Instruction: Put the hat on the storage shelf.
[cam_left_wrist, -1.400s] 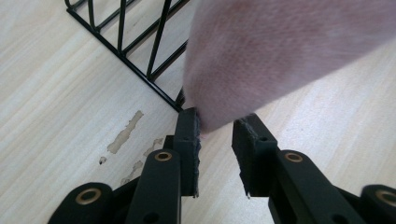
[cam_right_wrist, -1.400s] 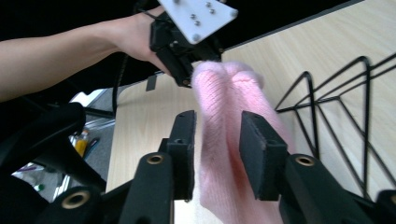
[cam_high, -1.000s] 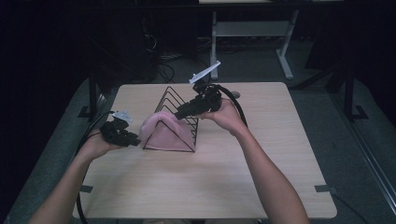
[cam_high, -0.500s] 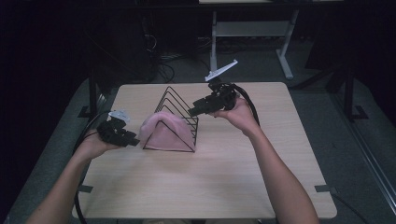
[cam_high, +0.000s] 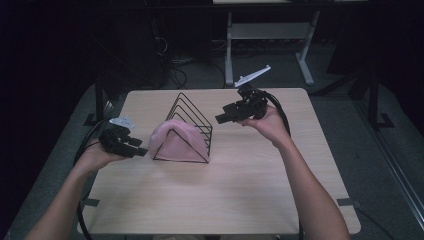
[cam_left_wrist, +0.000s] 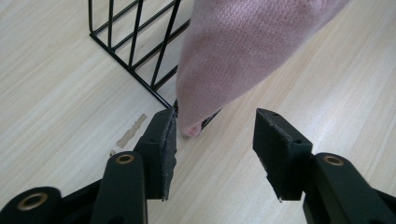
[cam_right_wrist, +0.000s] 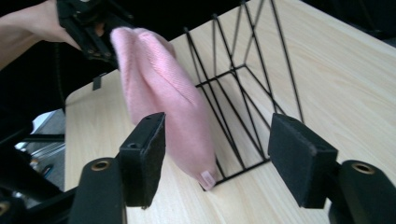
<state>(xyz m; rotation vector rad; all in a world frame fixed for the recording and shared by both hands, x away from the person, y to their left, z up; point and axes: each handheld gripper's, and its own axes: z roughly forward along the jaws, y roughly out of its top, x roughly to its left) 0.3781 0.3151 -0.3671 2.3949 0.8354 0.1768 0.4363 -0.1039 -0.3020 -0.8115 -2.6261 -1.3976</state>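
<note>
Since the earlier frames, the right gripper (cam_high: 220, 119) had pulled back off the wire rack (cam_high: 192, 112), away from the rack's top toward the far right side of the table (cam_high: 240, 200), and its jaws had just been opening w/ nothing between them. Left gripper (cam_high: 142, 151) barely shifted, staying just beside the rack's near-left corner; its jaws had also just been opening, letting go of the pink cloth (cam_high: 175, 142).

Key relation: the cloth sat draped over the front wires of the rack, hanging down both sides like a tent, peak up, lower edges at table level. Its long axis ran roughly along the rack's front triangle, left to right in the high view. From the left jaws the cloth's lower corner (cam_left_wrist: 194, 126) lay straight ahead and v. close, just past the pad tips, not pinched. From the right gripper view the cloth (cam_right_wrist: 163, 107) was farther off, ahead and left of centre, w/ the rack wires (cam_right_wrist: 247, 93) behind and to its right.

Left hand was clearly nearer; any tidy-up tug on the cloth would prob. fall to it.

Jaws: left about half spread, pads (cam_left_wrist: 161, 149) clear of fabric, one pad near the rack's base wire. Right jaws wide, empty, pads (cam_right_wrist: 144, 154) in mid-air above the table.
</note>
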